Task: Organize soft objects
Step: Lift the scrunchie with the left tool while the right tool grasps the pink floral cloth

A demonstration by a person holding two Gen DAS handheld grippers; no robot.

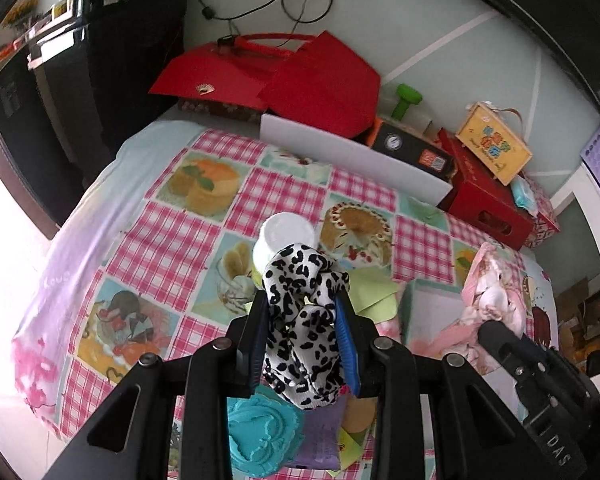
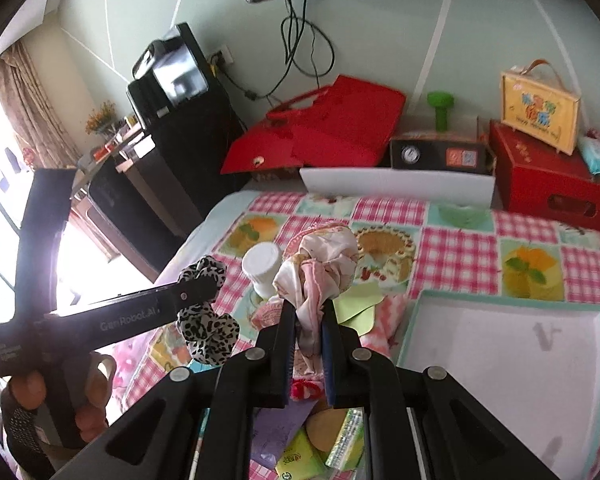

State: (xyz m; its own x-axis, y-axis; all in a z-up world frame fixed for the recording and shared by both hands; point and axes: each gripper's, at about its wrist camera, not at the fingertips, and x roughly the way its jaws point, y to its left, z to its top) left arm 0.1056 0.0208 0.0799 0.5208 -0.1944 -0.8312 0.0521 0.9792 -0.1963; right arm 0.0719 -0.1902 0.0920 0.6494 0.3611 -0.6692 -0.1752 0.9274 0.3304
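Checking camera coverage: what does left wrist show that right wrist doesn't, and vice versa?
Left wrist only: the teal embossed piece lying below the left gripper.
Right wrist only: the hand gripping the left gripper's handle, and the curtain by the window.
Both: the leopard-print scrunchie clamped in the left gripper, the pink scrunchie clamped in the right gripper, the white cup, the teal-rimmed box and the checked tablecloth.

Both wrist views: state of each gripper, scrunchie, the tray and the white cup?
Left gripper: shut on the leopard scrunchie, lifted off the table.
Right gripper: shut on the pink scrunchie, also lifted.
White tray: empty.
White cup: upside down on the checked tablecloth.
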